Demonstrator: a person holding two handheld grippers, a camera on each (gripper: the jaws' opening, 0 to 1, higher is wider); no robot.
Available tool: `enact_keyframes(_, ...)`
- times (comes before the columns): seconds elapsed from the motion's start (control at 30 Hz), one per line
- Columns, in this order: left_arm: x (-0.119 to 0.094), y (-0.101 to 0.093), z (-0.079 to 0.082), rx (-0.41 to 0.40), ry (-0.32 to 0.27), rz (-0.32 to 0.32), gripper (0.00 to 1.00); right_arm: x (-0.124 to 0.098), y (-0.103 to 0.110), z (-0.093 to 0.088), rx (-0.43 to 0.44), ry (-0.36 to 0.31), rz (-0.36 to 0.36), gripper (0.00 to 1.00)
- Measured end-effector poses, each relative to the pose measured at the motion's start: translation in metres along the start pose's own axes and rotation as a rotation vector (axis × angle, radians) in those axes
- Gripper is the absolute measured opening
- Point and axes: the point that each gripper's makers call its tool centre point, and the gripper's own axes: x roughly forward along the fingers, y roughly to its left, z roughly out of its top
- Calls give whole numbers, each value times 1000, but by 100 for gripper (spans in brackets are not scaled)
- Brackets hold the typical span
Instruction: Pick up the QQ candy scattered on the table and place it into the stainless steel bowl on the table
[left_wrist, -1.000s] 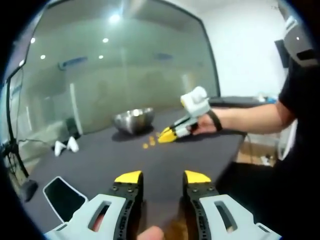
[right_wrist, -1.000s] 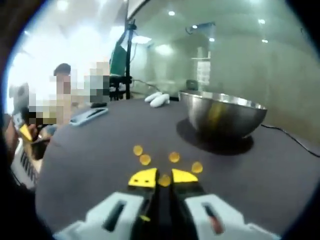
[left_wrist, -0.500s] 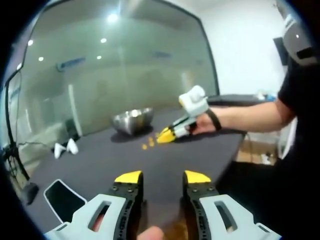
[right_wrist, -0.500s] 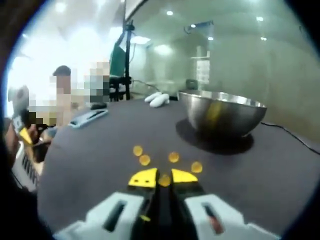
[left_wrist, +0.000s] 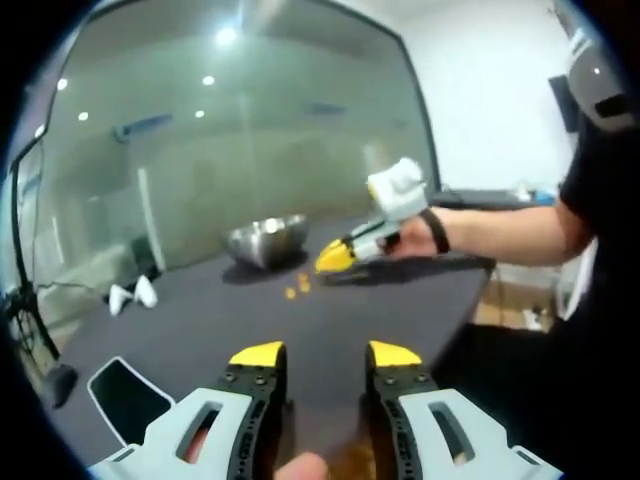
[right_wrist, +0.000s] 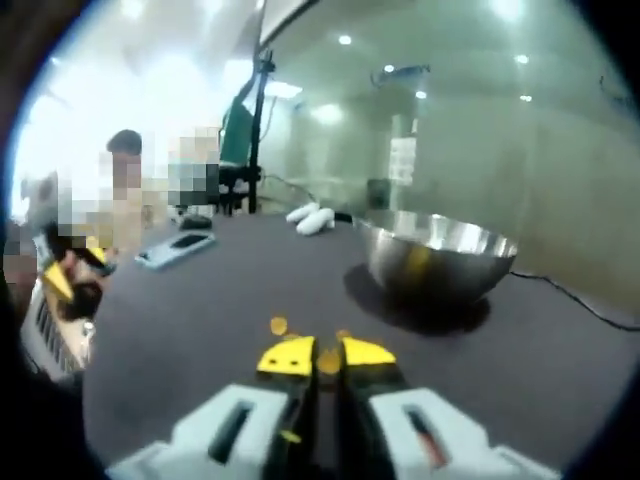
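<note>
Orange QQ candy sits pinched in the right tool, low in the frame, near the steel bowl at right; others wait on the bench, while the left tool idles open.

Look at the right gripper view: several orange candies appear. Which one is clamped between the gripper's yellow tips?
The candy wedged between the right gripper tips. Unlike the loose candy lying on the dark table farther ahead, it is pinched on both sides.
</note>
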Motion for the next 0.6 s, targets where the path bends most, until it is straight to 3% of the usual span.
enact_keyframes(0.33, 2, 0, 1, 4, 0, 1, 33, -8, -28, 57, 2, -137, -109, 10)
enact_keyframes(0.6, 0, 0, -1, 6, 8, 1, 33, 0, -40, 86, -13, -171, -157, 10)
